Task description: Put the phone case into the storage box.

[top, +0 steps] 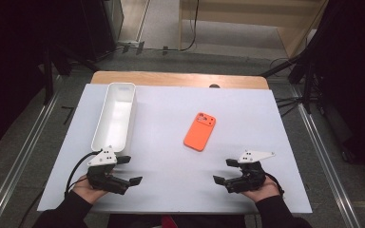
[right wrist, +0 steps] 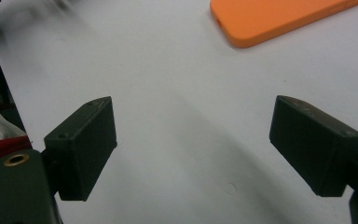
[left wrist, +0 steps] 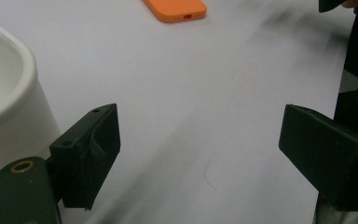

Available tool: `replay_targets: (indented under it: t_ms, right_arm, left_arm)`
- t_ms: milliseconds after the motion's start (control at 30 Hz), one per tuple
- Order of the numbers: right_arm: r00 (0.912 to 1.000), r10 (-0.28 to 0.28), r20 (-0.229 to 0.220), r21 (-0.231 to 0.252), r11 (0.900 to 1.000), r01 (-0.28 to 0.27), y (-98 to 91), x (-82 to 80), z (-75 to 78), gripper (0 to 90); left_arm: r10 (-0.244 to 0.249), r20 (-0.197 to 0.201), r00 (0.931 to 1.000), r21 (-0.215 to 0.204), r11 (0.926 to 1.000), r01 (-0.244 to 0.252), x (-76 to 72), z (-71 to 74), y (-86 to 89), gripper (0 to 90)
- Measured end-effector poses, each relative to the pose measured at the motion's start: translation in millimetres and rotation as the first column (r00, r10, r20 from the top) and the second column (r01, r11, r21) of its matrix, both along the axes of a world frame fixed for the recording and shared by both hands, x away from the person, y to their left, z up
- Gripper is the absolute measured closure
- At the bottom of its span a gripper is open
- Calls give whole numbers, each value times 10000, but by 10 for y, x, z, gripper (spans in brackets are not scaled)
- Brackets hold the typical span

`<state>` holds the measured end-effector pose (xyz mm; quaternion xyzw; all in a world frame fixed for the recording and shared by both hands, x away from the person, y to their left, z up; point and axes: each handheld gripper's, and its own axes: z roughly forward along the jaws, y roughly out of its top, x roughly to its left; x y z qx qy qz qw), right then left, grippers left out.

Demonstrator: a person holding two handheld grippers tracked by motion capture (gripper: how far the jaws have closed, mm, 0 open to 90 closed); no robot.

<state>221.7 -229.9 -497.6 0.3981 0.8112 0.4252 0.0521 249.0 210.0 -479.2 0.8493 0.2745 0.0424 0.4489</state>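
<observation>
- No brand, label or legible writing on the orange phone case (top: 200,131), the white bin (top: 115,115) or either gripper; at this resolution nothing can be read.
- Orange phone case: flat, rounded corners, matte even orange, lying back-up on the white table top (top: 171,156). A raised camera block with small round openings sits at its far end in the high view.
- In the left gripper view the case's near short edge (left wrist: 177,10) shows a small slot cut-out. In the right gripper view its rounded corner and long side (right wrist: 279,18) lie at the top of the frame.
- Position: right of table centre, tilted slightly, well apart from the white bin and well ahead of both grippers. Nothing touches it.
- White bin: long, narrow, rounded rim, standing at the left part of the table; its near end is just beside the left gripper (top: 130,169); its wall (left wrist: 9,107) appears at the left of the left gripper view.
- Left gripper: held low at the near left edge, jaws wide apart, bare table between them, nothing gripped.
- Right gripper (top: 225,170): held low at the near right edge, jaws spread wide, nothing between them but table surface.
- Both grippers point inward toward each other across the near part of the table.
</observation>
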Motion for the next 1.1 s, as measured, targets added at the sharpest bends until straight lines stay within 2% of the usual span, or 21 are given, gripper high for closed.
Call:
replay_targets:
  t_ms: [300, 1100]
  right_arm:
    - [10000, -18, -66, 29, 10000, 18, 1, 2, -10, 134]
    - [9998, 146, -143, -75, 9999, -147, 20, 27, -30, 134]
  left_arm:
    - [-5, -119, 9999, -56, 10000, 4, 12, -7, -12, 124]
    - [-57, -139, 9999, -76, 10000, 56, 13, -13, -12, 124]
